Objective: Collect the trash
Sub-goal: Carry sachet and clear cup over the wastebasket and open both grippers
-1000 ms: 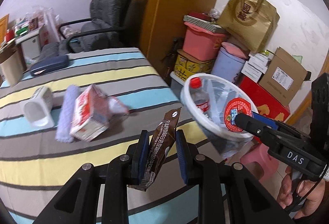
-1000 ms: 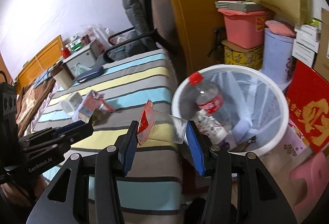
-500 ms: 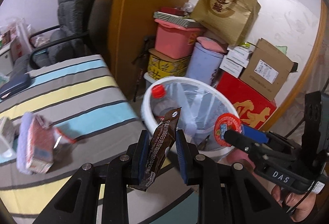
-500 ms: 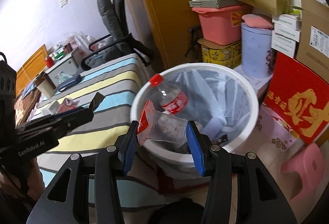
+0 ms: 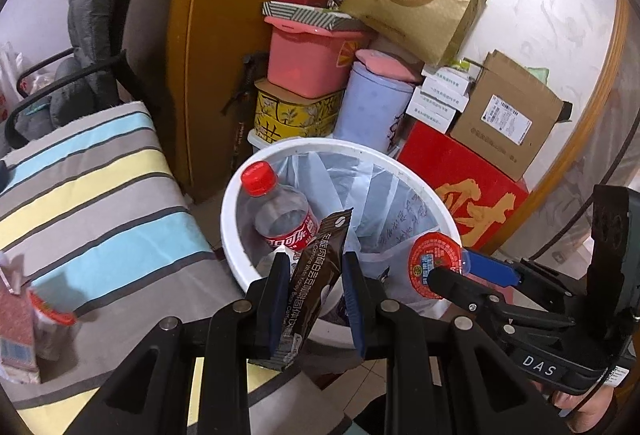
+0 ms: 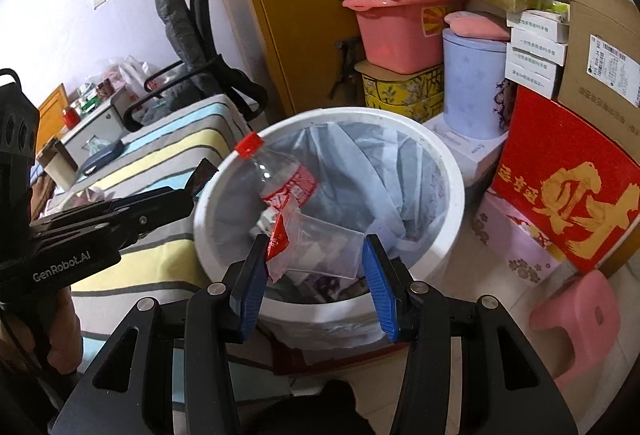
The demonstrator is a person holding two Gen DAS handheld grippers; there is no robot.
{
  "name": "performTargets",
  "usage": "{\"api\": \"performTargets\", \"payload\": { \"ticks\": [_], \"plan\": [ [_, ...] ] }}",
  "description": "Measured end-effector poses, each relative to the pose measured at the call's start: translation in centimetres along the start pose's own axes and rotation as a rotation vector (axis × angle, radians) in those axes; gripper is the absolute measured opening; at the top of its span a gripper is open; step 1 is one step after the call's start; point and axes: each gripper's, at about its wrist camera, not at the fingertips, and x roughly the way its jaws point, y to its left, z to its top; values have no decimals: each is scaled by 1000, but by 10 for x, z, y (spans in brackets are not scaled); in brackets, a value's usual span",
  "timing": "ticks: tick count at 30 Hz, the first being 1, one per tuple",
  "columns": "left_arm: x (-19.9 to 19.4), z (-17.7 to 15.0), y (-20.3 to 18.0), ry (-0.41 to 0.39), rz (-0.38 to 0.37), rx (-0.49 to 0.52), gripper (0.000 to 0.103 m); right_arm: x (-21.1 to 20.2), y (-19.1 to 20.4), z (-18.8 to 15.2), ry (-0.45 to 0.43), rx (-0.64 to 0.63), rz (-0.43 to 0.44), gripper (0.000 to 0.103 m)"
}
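My left gripper [image 5: 316, 299] is shut on a brown coffee sachet [image 5: 318, 275], held at the near rim of the white trash bin [image 5: 320, 147]. My right gripper [image 6: 316, 267] is shut on a clear plastic cup with a red foil lid [image 6: 320, 251], held over the bin's near rim [image 6: 460, 195]. The cup's red lid [image 5: 436, 263] also shows in the left wrist view. The bin is lined with a pale bag and holds a plastic bottle with a red cap [image 5: 280, 211], also seen in the right wrist view [image 6: 280, 179].
A striped bed [image 5: 92, 195] lies left of the bin with a red carton and wrapper [image 5: 24, 323] on it. Boxes, a pink tub [image 5: 308, 59], a lilac bucket [image 5: 372, 111] and a red box [image 5: 460, 187] stand behind the bin. A pink stool [image 6: 580, 319] sits on the floor at the right.
Both grippers have moved from over the bed toward the bin, still holding the sachet and the cup. The bin now fills the middle of both views.
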Motion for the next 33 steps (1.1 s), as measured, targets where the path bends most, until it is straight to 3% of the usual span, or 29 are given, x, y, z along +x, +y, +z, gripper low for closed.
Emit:
{"api": "performTargets", "payload": {
  "ticks": [10, 15, 22, 25, 33],
  "plan": [
    [23, 7, -1, 25, -15, 11, 29, 14, -9, 2, 44, -22, -35, 49],
    [24, 8, 1, 16, -24, -4, 41, 16, -11, 2, 48, -32, -45, 50],
    [11, 7, 7, -5, 0, -19, 41, 14, -11, 4, 30, -36, -41, 50],
    [4, 6, 10, -14, 12, -28, 41, 12, -9, 4, 26, -39, -44, 59],
    [-24, -2, 16, -51, 46, -40, 41, 3, -1, 3, 7, -45, -34, 59]
  ]
}}
